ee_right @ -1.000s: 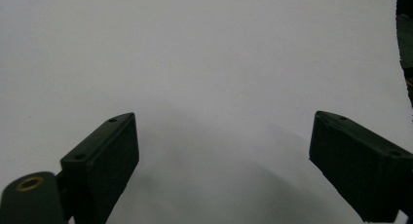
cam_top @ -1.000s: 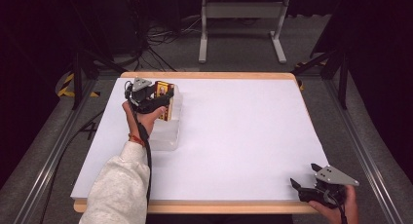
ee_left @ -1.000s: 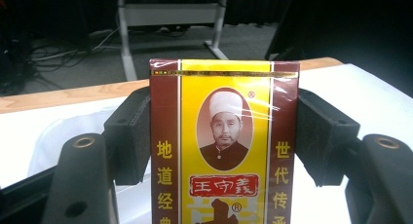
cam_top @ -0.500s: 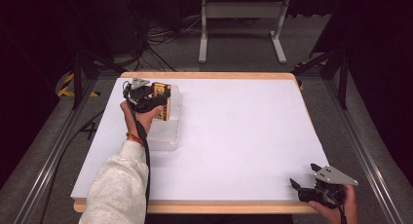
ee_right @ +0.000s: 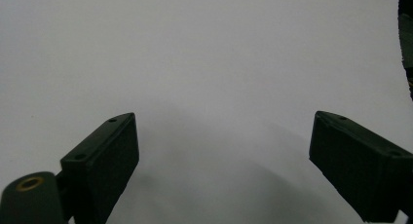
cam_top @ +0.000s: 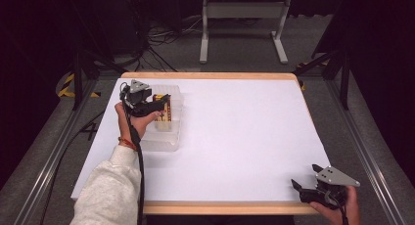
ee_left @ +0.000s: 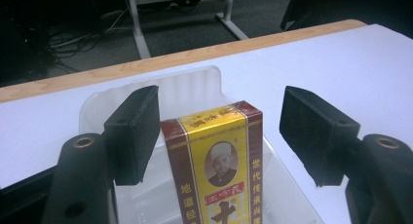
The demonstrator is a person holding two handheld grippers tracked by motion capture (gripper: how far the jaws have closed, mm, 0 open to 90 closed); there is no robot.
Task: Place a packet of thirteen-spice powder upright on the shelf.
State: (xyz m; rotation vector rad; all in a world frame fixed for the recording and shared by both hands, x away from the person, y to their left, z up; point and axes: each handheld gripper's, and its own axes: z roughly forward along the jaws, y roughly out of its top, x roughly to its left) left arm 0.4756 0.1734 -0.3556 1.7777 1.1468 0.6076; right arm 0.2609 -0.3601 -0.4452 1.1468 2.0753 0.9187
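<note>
A yellow and dark red box (cam_top: 164,112) (ee_left: 214,165) with a portrait and printed characters stands upright in a clear plastic tray (cam_top: 164,139) (ee_left: 195,85) at the table's far left. My left gripper (cam_top: 159,106) (ee_left: 221,131) is open around the top of the box. Its left jaw is close beside the box's edge and its right jaw stands well apart from it. My right gripper (cam_top: 304,175) (ee_right: 224,160) is open low over the bare white tabletop near the front right corner, with nothing between its jaws.
The white table (cam_top: 235,137) has a wooden edge along its back and front. Dark floor, cables and a metal frame leg stand (cam_top: 242,24) lie beyond the far edge.
The left gripper and hand have shifted slightly at the box in the tray. The right gripper has stayed in place.
</note>
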